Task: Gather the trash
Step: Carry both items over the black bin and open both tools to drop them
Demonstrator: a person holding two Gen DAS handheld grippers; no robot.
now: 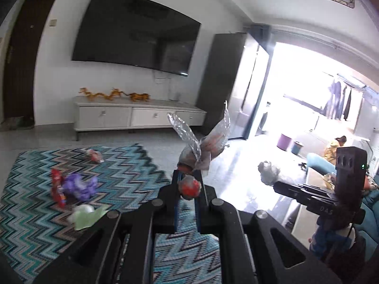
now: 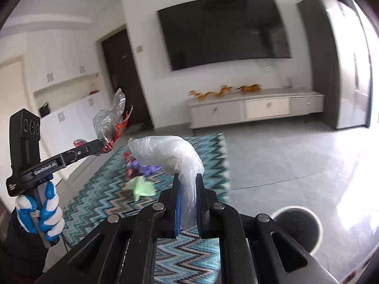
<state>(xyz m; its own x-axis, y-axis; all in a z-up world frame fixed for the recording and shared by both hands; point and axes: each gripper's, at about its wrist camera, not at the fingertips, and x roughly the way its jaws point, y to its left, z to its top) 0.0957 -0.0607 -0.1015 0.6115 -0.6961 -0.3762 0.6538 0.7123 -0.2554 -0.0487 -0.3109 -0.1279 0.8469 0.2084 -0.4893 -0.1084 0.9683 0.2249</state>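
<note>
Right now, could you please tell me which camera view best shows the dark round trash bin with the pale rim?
The right wrist view: the dark round trash bin sits on the floor, its opening visible. The left wrist view does not show it.

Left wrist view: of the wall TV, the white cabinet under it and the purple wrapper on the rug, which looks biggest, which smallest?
1. TV, clearly largest.
2. White cabinet.
3. Purple wrapper, smallest, even though it lies nearer the camera than the other two.
</note>
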